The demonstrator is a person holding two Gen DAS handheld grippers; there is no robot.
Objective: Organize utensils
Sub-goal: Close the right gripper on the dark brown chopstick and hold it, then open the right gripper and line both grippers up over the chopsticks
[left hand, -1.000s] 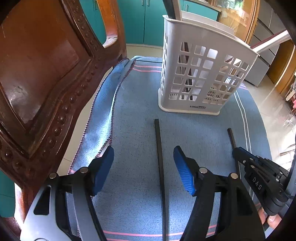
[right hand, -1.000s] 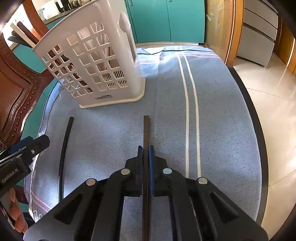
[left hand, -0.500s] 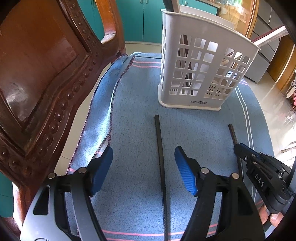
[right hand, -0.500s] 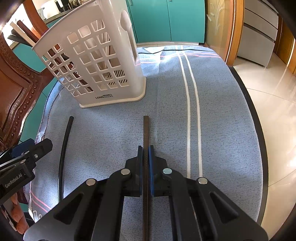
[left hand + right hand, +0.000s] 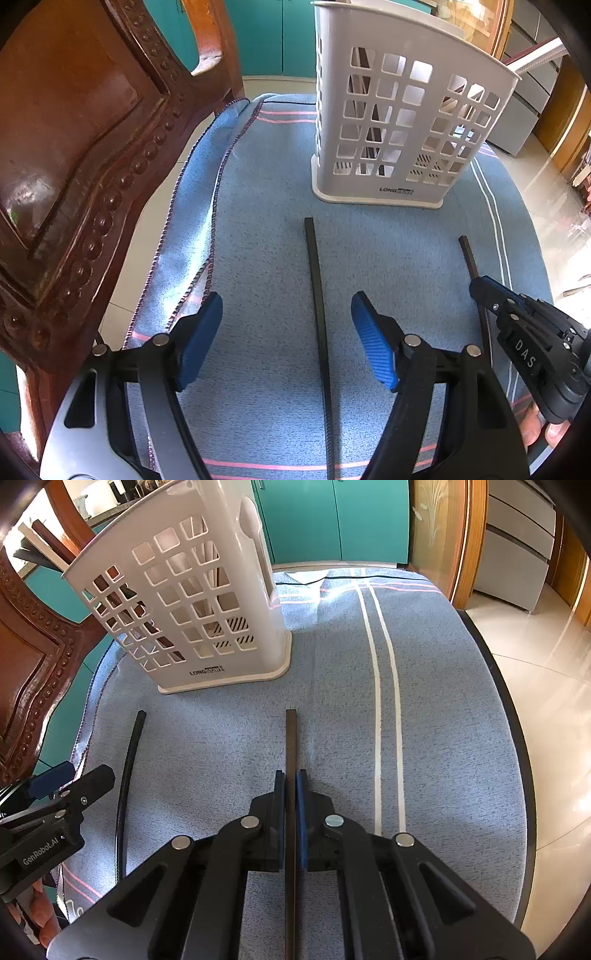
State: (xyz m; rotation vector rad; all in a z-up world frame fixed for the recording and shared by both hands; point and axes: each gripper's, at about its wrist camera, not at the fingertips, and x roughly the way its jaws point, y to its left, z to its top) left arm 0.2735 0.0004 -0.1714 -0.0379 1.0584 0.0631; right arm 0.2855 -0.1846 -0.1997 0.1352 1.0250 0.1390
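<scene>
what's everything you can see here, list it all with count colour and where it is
chopstick: 1, black, flat on the cloth between the left gripper's open fingers
chopstick: 1, dark brown, clamped in the right gripper
utensil basket: 1, white, upright at the cloth's far side, sticks inside
cloth: 1, blue, striped, covering the table
chair: 1, brown carved wood, left of table
cabinets: teal, background
left gripper: 1, black, blue pads, open
right gripper: 1, black, blue pads, shut
</scene>
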